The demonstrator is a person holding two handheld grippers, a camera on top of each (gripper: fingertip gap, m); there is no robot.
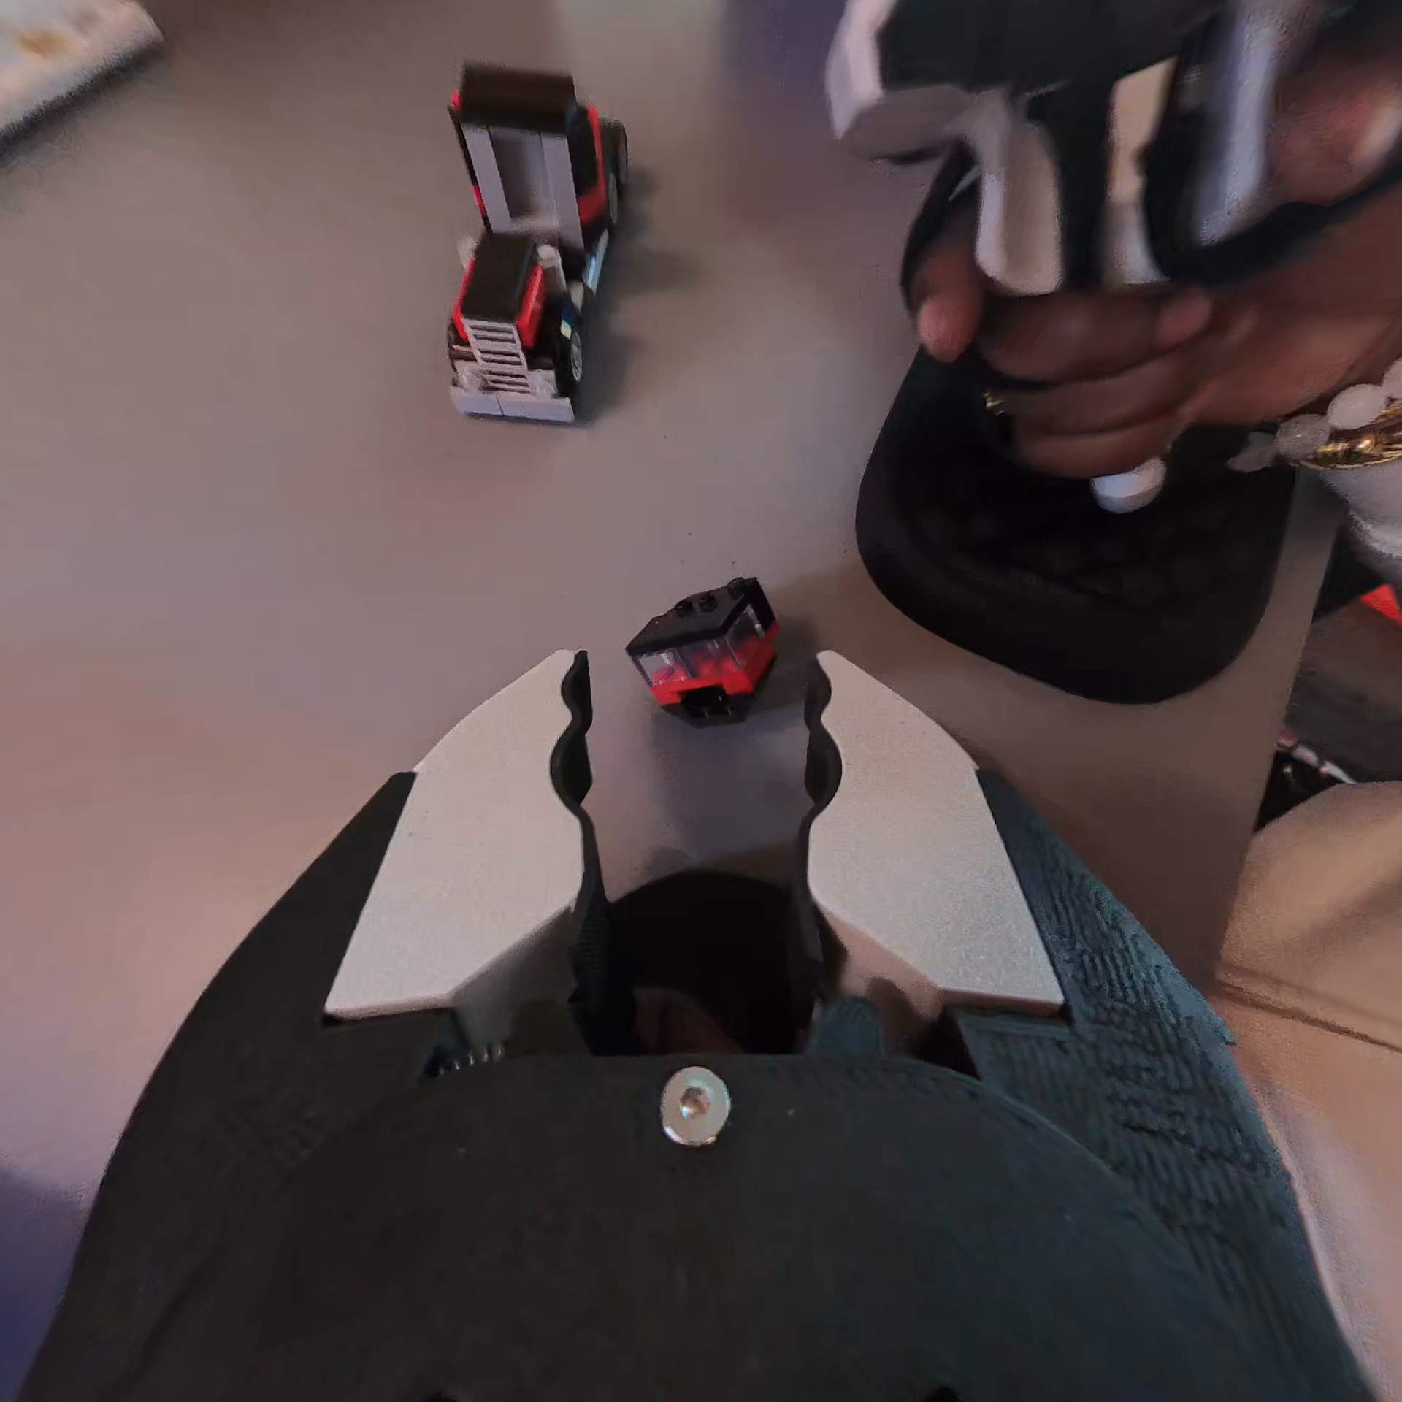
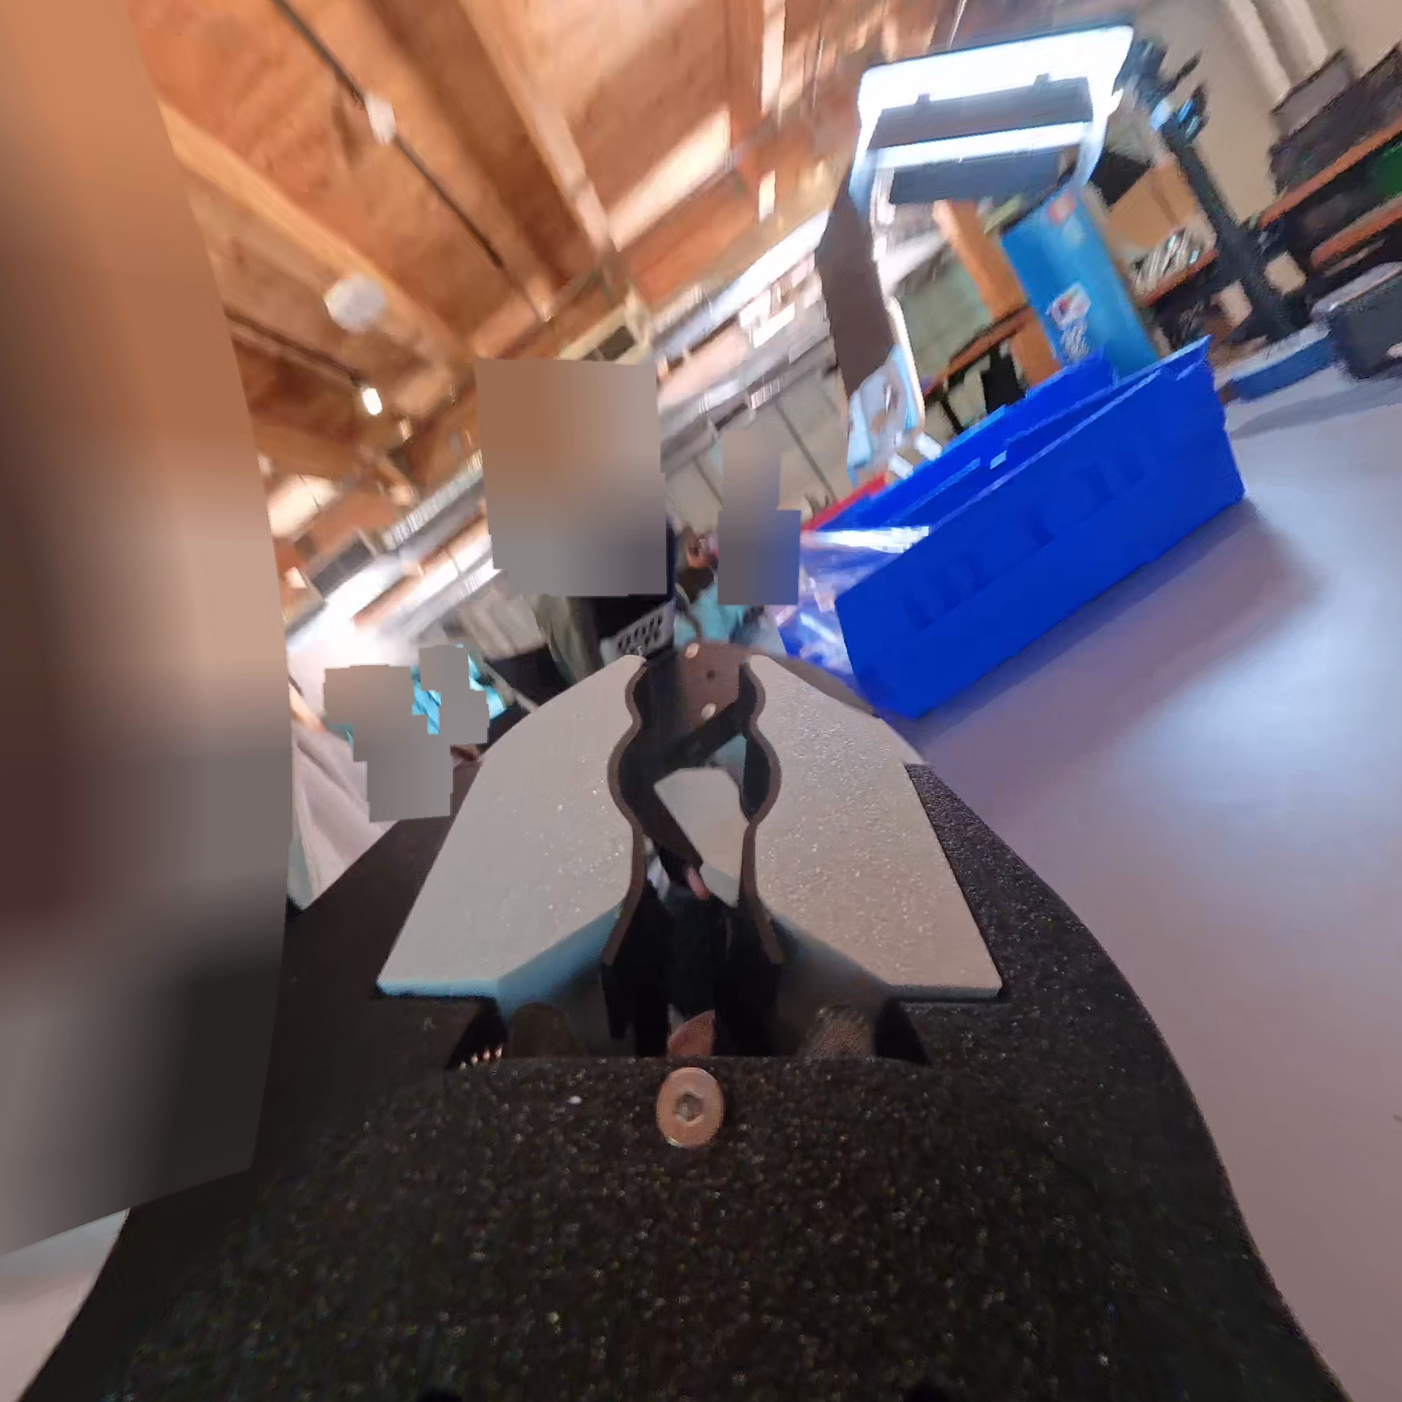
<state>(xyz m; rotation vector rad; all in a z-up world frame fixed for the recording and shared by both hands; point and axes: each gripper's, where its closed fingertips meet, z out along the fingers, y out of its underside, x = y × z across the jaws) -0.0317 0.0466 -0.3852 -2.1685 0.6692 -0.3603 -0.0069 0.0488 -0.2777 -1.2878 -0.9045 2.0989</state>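
Hovering low over the grey worktop (image 1: 227,531), the left hand-held gripper (image 1: 702,683) is spread and empty, with a small black-and-red brick cab (image 1: 705,656) lying tilted between its fingertips, untouched. Farther off at 11 o'clock sits the brick truck (image 1: 531,250). The right hand-held gripper (image 2: 694,683), raised at 1 o'clock, is nearly closed; whether it grips anything is unclear.

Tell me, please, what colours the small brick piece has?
Black and red with clear windows, best in left wrist view.

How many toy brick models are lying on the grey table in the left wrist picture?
2. A red-and-black truck stands far back on the table. A small red-and-black cab piece lies tilted just ahead of the open left gripper. Others may be hidden outside the picture.
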